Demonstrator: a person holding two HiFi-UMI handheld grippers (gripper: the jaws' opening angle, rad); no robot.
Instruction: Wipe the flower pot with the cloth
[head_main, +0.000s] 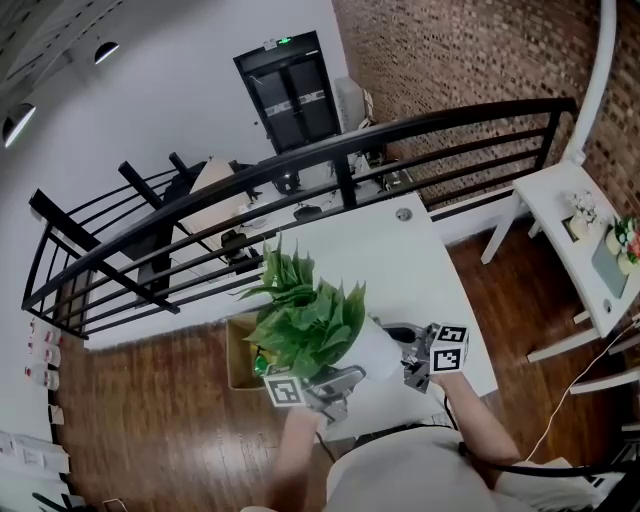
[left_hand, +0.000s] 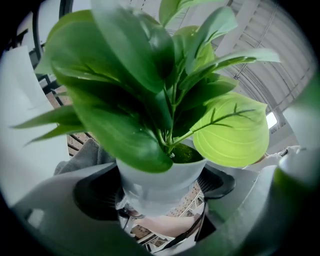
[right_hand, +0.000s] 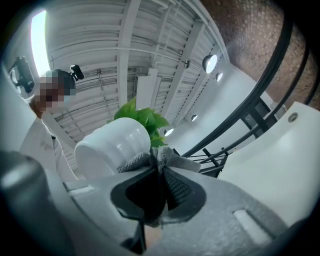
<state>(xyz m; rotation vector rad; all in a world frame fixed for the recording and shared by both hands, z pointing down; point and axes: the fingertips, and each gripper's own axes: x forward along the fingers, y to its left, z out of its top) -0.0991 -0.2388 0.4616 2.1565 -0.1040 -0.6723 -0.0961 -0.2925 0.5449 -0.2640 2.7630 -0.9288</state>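
- Head view: you are holding the flower pot tilted over the near end of the white table. Its green leaves are leaning towards the upper left of the picture.
- Left gripper view: your left gripper is clamping the pot. Its jaws are standing about halfway apart, with one pad pressing on each side of the white wall just under the rim.
- Right gripper view: your right gripper is pinching the grey cloth, and its jaws are drawn in tight on the bunched fabric.
- The cloth's free folds are spreading past the jaw tips and touching the pot's ribbed side.
- A black railing is running beyond the table's far edge.
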